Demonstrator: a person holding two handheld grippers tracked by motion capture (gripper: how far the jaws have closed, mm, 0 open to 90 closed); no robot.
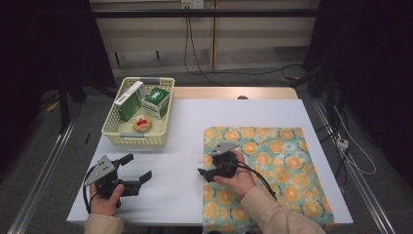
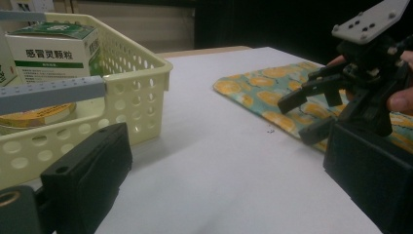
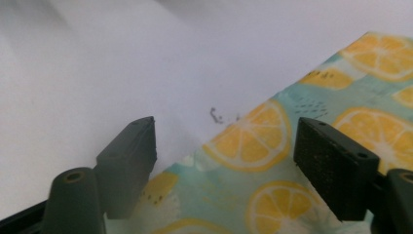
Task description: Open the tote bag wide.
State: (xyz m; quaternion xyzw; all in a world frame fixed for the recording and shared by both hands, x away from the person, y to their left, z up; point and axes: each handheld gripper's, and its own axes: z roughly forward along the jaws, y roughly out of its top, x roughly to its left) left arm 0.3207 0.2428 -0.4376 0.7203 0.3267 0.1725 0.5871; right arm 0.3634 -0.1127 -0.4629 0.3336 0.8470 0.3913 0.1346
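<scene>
Partly hidden cloth [image 1: 272, 161] edge under right tool [image 1: 203, 173], jaws apart

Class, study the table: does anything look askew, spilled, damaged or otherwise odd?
Little stands out. The boxes lean at angles in the basket rather than standing square, and a small dark mark sits on the white table beside the cloth edge. Nothing is spilled or broken.

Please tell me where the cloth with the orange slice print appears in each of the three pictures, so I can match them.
High view: the cloth covers the table's right half, under the right hand-held gripper.
Left gripper view: right of middle, a flat strip on the white table.
Right gripper view: lower right, its edge between the open jaws.
Shared landmark: the small dark mark beside the cloth's left edge.
</scene>
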